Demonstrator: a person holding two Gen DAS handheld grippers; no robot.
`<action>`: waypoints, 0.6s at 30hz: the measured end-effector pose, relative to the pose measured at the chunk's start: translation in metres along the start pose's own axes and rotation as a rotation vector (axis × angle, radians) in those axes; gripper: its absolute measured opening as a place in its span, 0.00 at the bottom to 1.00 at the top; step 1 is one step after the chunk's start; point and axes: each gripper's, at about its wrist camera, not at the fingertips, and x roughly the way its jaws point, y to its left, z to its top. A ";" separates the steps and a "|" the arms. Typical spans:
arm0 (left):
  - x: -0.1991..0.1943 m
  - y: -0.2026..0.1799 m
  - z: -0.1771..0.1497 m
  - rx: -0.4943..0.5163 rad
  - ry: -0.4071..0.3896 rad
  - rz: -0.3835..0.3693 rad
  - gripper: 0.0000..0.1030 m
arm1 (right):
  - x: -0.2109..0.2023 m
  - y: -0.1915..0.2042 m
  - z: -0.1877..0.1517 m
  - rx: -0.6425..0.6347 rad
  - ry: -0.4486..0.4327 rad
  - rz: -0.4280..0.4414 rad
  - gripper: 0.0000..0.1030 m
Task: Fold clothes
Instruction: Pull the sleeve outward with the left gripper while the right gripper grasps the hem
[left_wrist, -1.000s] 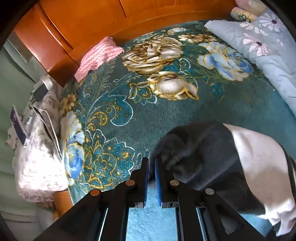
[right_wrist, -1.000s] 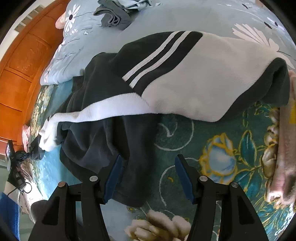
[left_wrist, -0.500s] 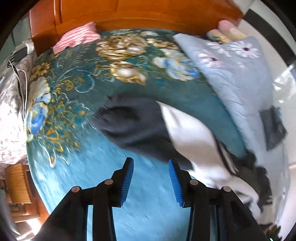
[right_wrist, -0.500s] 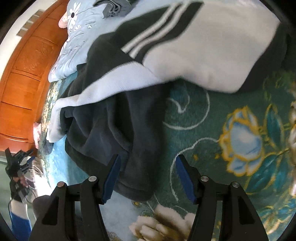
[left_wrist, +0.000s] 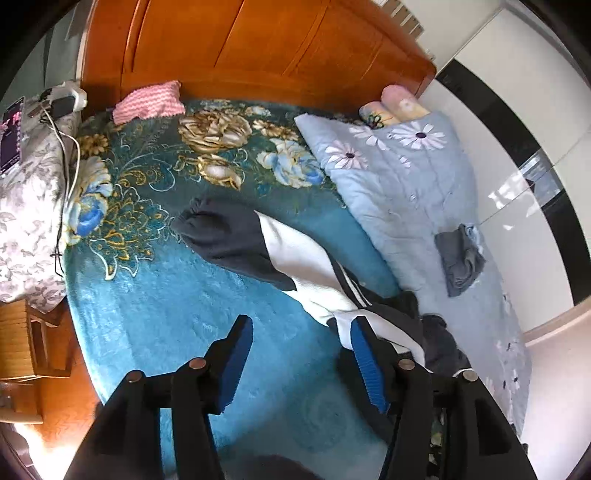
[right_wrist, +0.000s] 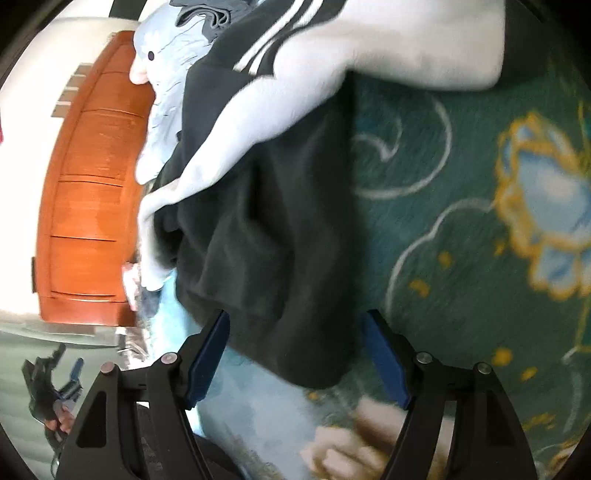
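Observation:
A black and white fleece garment with white stripes (left_wrist: 295, 258) lies across the teal floral bed cover (left_wrist: 155, 310); its dark cuffed end points toward the headboard. My left gripper (left_wrist: 301, 343) is open and empty, raised above the cover, its right finger over the garment's edge. In the right wrist view the same garment (right_wrist: 273, 229) fills the middle, its black hem lying between the open pads of my right gripper (right_wrist: 295, 347), which holds nothing.
An orange wooden headboard (left_wrist: 258, 48) stands at the back. A pale blue flowered quilt (left_wrist: 406, 184) lies on the right with a folded grey cloth (left_wrist: 460, 262) on it. A pink cloth (left_wrist: 147, 103) lies near the headboard. A cluttered nightstand (left_wrist: 26, 155) is on the left.
My left gripper let go of the dark cuffed end, opened and pulled back and up. My right gripper stayed open and moved closer over the black hem.

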 end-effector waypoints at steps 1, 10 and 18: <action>-0.005 0.001 -0.003 -0.003 -0.001 -0.007 0.58 | 0.005 -0.001 -0.002 0.015 -0.002 0.014 0.73; -0.043 0.025 -0.038 -0.056 -0.021 -0.063 0.58 | 0.014 -0.010 0.003 0.152 -0.021 0.016 0.28; -0.071 0.063 -0.065 -0.153 -0.041 -0.086 0.59 | -0.011 0.048 0.015 0.041 -0.012 0.152 0.10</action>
